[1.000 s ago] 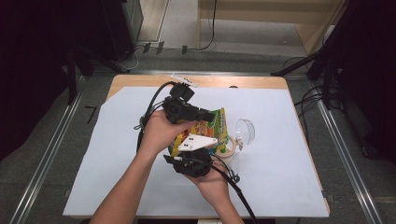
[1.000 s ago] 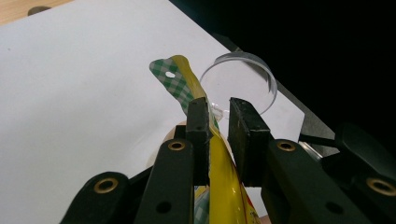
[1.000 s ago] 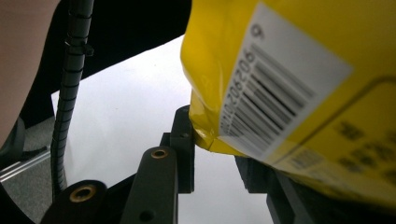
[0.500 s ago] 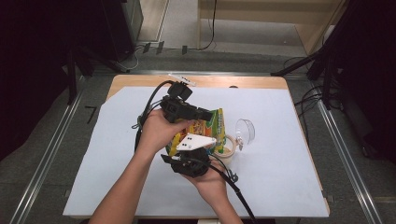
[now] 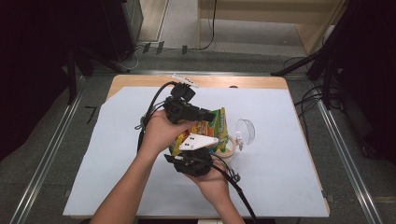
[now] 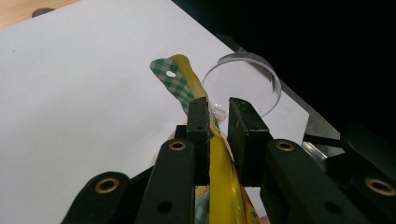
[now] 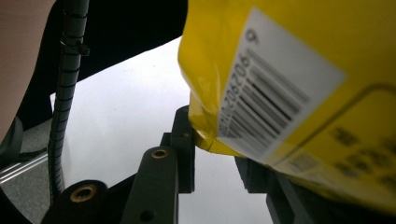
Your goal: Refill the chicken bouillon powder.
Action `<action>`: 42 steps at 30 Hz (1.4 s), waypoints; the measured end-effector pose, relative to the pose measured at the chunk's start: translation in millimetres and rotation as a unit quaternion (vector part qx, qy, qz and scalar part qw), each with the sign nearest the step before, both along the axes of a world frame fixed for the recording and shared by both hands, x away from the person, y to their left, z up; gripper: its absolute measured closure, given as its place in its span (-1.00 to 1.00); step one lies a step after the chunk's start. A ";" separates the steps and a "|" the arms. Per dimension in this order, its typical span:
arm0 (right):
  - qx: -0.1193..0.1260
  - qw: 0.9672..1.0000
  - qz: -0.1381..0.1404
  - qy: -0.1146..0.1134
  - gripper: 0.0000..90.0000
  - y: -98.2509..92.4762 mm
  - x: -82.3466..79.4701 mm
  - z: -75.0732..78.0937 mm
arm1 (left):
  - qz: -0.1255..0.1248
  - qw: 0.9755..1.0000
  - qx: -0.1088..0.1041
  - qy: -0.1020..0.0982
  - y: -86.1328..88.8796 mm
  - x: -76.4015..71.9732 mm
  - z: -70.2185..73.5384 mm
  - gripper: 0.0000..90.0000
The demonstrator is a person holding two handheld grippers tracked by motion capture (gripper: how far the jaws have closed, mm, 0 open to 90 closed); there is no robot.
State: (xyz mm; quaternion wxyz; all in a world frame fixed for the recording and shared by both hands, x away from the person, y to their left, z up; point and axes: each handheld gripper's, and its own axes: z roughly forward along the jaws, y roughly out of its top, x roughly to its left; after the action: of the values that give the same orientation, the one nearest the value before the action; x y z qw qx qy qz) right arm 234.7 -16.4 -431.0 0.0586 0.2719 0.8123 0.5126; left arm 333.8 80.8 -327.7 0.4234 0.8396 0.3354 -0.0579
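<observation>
We see the yellow packet (image 6: 219,186) pinched between both grippers: left gripper (image 6: 218,122) clenched on its edge, right gripper (image 7: 215,154) gripping its corner.

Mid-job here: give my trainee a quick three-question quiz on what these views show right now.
1. True or false: the left claw has the yellow bag between its jaws.
2. What lies on the white sheet just past the bag's checked end: A) a clear lid B) a spoon C) a red box?
3. In the right gripper view, what is printed on the bag's white label?

Key: 1 true. 2 A. 3 a barcode; the bag's corner sits between the right claw jaws, though actual contact is unclear.
</observation>
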 end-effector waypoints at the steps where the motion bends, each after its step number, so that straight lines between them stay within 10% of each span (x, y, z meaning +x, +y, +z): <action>1: 0.000 1.000 0.000 -0.002 0.60 0.1 -0.2 0.3 | 0.000 1.000 0.000 -0.001 0.4 -0.3 0.5 0.76; 42: 0.000 1.000 -0.002 -0.004 0.59 -1.4 -1.5 -0.1 | 0.002 1.000 0.001 0.000 -1.8 -1.6 0.7 0.75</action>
State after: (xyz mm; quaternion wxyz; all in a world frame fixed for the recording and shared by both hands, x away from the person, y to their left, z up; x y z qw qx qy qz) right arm 233.2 -17.8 -431.1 0.0627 0.2712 0.8115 0.5138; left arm 332.2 79.0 -327.0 0.4229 0.8393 0.3368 -0.0572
